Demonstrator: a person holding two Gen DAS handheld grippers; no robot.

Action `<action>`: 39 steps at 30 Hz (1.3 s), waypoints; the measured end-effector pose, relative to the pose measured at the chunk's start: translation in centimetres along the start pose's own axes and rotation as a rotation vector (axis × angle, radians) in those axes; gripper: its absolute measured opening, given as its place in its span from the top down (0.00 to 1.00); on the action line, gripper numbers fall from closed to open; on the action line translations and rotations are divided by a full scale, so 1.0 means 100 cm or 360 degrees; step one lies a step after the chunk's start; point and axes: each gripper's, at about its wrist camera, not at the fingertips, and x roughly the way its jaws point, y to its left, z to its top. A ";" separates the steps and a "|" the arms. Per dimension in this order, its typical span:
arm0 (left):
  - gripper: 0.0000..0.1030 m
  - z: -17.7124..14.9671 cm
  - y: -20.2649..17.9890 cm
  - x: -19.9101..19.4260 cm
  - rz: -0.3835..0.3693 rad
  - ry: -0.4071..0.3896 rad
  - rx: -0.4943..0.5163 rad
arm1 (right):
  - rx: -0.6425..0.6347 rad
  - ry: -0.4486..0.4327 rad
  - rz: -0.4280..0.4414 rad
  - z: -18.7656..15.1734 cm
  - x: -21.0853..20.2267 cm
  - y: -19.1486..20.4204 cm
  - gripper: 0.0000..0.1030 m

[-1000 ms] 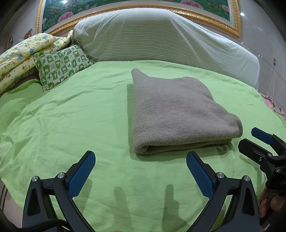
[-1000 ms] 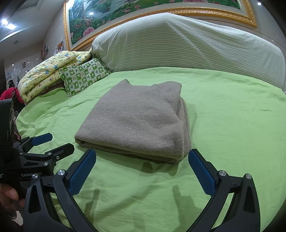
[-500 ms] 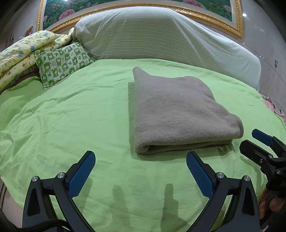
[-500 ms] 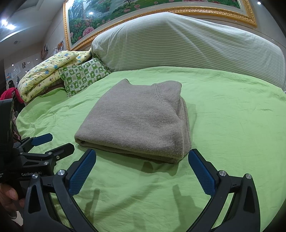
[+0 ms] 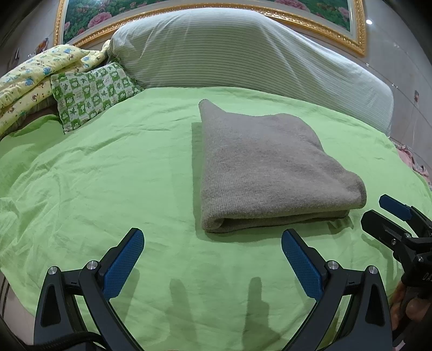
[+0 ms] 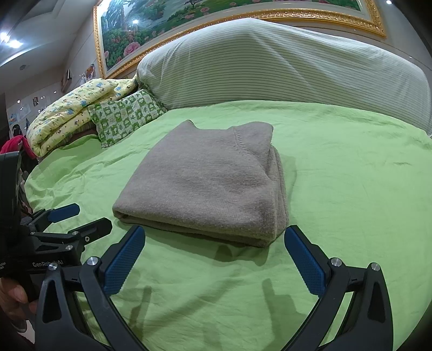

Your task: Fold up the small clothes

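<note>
A grey knitted sweater [image 5: 264, 167] lies folded into a thick rectangle on the green bedsheet [image 5: 108, 189]; the right wrist view shows it [image 6: 210, 181] with its collar edge at the far side. My left gripper [image 5: 213, 259] hovers open just short of the sweater's near fold, nothing between its blue pads. My right gripper [image 6: 216, 256] is open too, near the sweater's front right corner, holding nothing. Each gripper shows in the other's view: the right one [image 5: 388, 216] at the right edge, the left one [image 6: 73, 218] at the left edge.
A large striped cushion [image 5: 243, 51] runs along the bed's far side under a gold-framed painting [image 6: 189, 16]. A green patterned pillow [image 5: 89, 91] and a yellow quilt [image 5: 32, 78] lie at the far left. A hand [image 6: 13, 297] grips the left tool's handle.
The left wrist view has shifted slightly, the sweater sitting a little higher and righter in frame. The right gripper and the sweater have not visibly moved.
</note>
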 end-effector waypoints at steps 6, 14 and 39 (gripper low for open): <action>0.01 0.001 -0.001 -0.001 -0.0002 -0.0005 0.0004 | 0.0003 0.0003 -0.0001 0.000 0.000 0.000 0.00; 0.01 0.001 -0.004 -0.004 0.0004 -0.0019 0.0025 | 0.0007 0.0002 -0.0001 0.000 -0.001 0.001 0.00; 0.01 0.003 -0.005 -0.005 0.0011 -0.0021 0.0038 | 0.0010 0.0003 -0.0002 0.000 0.000 0.000 0.00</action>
